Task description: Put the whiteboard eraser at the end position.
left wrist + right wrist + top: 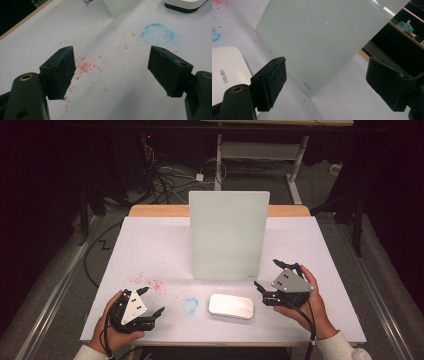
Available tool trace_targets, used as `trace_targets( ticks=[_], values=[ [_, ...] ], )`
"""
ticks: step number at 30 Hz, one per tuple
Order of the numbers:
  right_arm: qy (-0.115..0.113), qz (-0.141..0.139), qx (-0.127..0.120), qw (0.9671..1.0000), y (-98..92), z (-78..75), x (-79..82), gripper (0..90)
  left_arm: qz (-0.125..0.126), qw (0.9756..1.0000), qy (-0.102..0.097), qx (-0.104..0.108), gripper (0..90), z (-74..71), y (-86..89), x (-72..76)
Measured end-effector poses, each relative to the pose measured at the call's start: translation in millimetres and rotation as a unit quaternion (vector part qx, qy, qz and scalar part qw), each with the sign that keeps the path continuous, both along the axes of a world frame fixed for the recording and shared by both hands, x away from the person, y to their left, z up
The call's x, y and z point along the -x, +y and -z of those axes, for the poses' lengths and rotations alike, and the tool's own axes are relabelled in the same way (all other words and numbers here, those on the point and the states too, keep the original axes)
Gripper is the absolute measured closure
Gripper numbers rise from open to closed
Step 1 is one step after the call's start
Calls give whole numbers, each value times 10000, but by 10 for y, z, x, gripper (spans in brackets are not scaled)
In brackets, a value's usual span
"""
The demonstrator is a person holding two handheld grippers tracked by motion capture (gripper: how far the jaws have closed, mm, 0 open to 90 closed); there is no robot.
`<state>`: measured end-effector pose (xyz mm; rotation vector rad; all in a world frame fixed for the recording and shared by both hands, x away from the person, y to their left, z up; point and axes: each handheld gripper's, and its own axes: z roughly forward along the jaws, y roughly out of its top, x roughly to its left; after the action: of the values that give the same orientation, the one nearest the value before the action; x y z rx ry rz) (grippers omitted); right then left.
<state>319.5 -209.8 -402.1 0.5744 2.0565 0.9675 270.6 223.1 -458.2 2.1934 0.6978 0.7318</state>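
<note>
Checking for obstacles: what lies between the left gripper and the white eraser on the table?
In the high view, a blue ring-shaped smudge on the table sits between the left gripper and the white eraser; otherwise bare.

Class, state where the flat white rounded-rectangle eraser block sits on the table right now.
In the high view, the flat white rounded-rectangle eraser block lies near the table's front edge, just before the upright pale green glass board, between the blue ring stain and the right gripper.
</note>
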Motion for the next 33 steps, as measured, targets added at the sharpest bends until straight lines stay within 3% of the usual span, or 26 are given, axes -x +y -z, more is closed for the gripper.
trace_targets(
  ticks=[15,33],
  values=[
    [-55,261,-278,9993,-379,75,101,176,31,10000,13,21,198,-2,-6,-10],
    [210,535,-452,9973,-787,425,201,173,-47,10000,37,-21,198,22,-23,-63]
  ],
)
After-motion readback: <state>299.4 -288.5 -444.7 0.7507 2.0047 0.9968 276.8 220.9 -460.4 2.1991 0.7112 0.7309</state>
